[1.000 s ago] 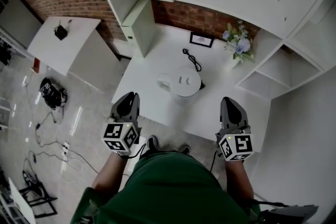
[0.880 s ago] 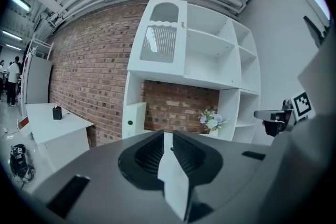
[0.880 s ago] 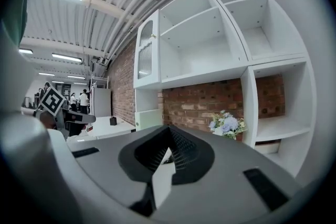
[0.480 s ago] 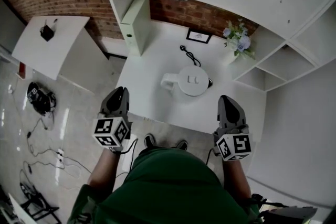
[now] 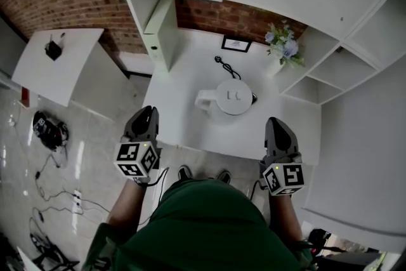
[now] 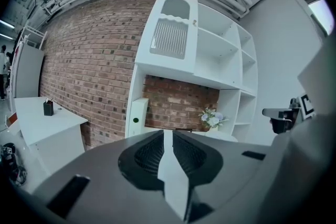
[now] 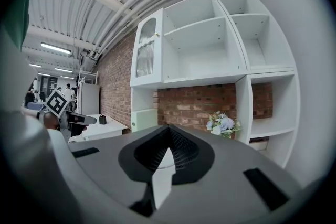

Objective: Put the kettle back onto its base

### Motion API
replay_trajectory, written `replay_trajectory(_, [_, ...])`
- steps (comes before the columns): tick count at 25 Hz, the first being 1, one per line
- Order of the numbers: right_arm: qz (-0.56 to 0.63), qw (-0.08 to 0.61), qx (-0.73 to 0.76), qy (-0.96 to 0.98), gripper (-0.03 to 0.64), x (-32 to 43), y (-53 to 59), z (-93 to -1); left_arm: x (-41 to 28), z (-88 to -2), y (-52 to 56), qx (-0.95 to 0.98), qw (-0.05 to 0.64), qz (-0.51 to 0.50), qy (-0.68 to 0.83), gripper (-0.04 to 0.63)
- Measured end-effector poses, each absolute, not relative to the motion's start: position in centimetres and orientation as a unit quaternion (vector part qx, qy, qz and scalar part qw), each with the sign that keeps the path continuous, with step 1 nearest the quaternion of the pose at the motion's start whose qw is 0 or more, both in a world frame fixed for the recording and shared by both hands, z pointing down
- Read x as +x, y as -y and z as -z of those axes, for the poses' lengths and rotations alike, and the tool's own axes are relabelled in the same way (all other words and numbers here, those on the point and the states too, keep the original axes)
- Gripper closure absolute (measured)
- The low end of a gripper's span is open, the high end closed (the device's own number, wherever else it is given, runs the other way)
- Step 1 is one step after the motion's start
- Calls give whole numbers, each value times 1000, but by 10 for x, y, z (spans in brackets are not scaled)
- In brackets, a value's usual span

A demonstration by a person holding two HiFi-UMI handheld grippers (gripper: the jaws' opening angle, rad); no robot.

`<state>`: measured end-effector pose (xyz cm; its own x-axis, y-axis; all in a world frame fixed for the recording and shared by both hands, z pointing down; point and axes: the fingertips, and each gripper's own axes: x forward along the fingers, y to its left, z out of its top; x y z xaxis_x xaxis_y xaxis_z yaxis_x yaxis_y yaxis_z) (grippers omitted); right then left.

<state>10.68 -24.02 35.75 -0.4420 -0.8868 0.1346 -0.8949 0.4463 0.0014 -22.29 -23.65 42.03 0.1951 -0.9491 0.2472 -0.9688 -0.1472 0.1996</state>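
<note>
A white kettle stands on the white table, its handle pointing left. A small dark part shows at its right edge; I cannot tell whether the base lies under it. A black cord lies behind the kettle. My left gripper hovers at the table's front left edge, shut and empty. My right gripper hangs over the front right edge, also shut with nothing in it. Both are well short of the kettle. The left gripper and right gripper each show their jaws pressed together in their own views.
A vase of flowers and a small picture frame stand at the back by the brick wall. A white upright box is at the back left. White shelves rise on the right. A side table and floor cables lie left.
The left gripper has drifted left, away from the kettle, and the right one shifted slightly. The kettle has stayed where it was. Both grippers have stayed shut.
</note>
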Motion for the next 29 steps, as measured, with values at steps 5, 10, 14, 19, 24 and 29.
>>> replay_trajectory(5, [-37,56,528,847,595,108,236,-357,-220,-423,233,760,161,-35,629,531])
replay_trajectory(10, [-35,54,526,848,595,107,234,-354,-221,-424,229,758,163,-34,631,531])
replay_trajectory(14, [-33,55,523,850,595,107,232,-354,-220,-426,225,756,167,-34,632,531])
replay_trajectory(19, [-34,55,517,853,595,105,231,-354,-221,-428,220,752,173,-30,635,531])
replay_trajectory(24, [-36,52,511,857,595,103,232,-355,-223,-428,218,748,176,-29,639,531])
replay_trajectory(29, [-42,53,511,857,595,105,233,-358,-222,-432,217,746,181,-32,641,531])
